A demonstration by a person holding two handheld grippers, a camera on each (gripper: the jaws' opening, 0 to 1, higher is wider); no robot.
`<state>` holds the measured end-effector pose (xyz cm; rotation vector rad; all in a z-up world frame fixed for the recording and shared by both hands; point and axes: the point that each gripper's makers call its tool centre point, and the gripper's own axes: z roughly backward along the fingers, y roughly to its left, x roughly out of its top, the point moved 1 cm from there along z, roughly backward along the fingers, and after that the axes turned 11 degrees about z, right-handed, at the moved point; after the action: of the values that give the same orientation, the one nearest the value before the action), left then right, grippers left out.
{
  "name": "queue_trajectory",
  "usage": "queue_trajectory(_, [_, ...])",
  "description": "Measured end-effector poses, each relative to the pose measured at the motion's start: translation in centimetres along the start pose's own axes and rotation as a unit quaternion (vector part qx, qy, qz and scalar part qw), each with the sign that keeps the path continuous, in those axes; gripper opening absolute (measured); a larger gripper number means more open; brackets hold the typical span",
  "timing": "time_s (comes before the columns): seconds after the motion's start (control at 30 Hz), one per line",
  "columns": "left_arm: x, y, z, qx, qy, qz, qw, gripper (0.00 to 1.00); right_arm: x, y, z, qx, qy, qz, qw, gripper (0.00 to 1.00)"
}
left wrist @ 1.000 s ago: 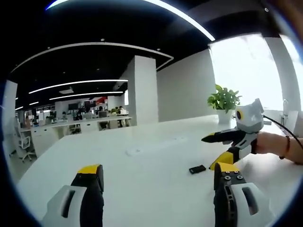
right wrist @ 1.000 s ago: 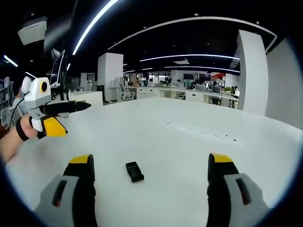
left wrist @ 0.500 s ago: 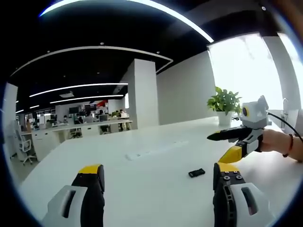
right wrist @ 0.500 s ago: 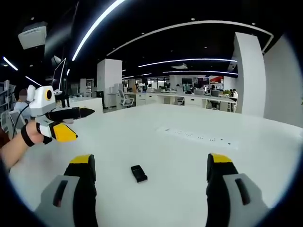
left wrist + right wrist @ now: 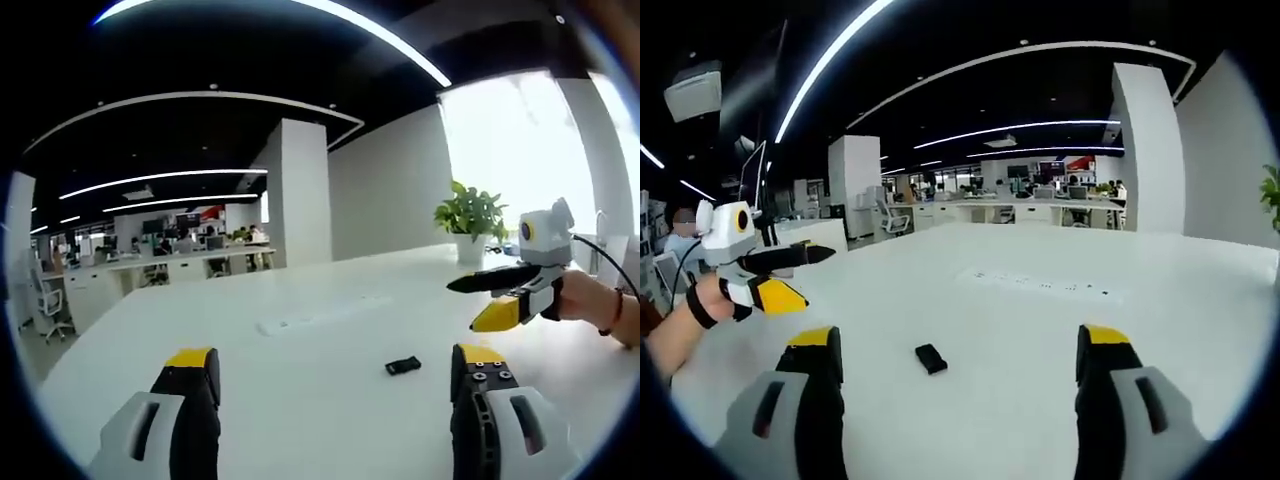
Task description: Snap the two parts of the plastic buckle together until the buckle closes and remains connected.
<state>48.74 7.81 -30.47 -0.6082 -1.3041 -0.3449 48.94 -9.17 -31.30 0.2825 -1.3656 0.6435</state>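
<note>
A small black plastic buckle (image 5: 402,366) lies flat on the white table (image 5: 300,380), and it is also in the right gripper view (image 5: 931,358). I cannot tell whether its two parts are joined. My left gripper (image 5: 335,375) is open, its jaws wide apart with nothing between them, hovering short of the buckle. My right gripper (image 5: 952,352) is open too and empty, the buckle a little ahead between its jaws. The right gripper (image 5: 500,298) shows from the side at the right of the left gripper view, and the left gripper (image 5: 770,275) at the left of the right gripper view.
A cable slot strip (image 5: 310,312) is set into the table beyond the buckle. A potted plant (image 5: 470,215) stands at the far table edge by a bright window. An open office with desks and chairs (image 5: 1040,195) lies behind. A person's hand (image 5: 685,310) holds the left gripper.
Both views have pulled back and swung slightly, so the buckle looks smaller and farther off. The buckle itself has stayed in place, and both grippers have stayed open.
</note>
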Motion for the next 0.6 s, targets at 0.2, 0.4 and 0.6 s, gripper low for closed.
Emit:
queue_trajectory(0.2, [0.7, 0.3, 0.4, 0.001, -0.003, 0.016, 0.9999, 0.97, 0.1, -0.2, 0.6, -0.002, -0.001, 0.006, 1.0, 0.96])
queue_trajectory(0.4, [0.8, -0.4, 0.9, 0.004, 0.0, 0.008, 1.0, 0.96, 0.8, 0.0, 1.7, -0.009, -0.007, 0.011, 0.9999, 0.97])
queue_trajectory(0.6, [0.6, -1.3, 1.6, 0.001, 0.006, 0.014, 0.9999, 0.96, 0.8, 0.9, 3.0, -0.005, 0.0, 0.02, 0.9998, 0.97])
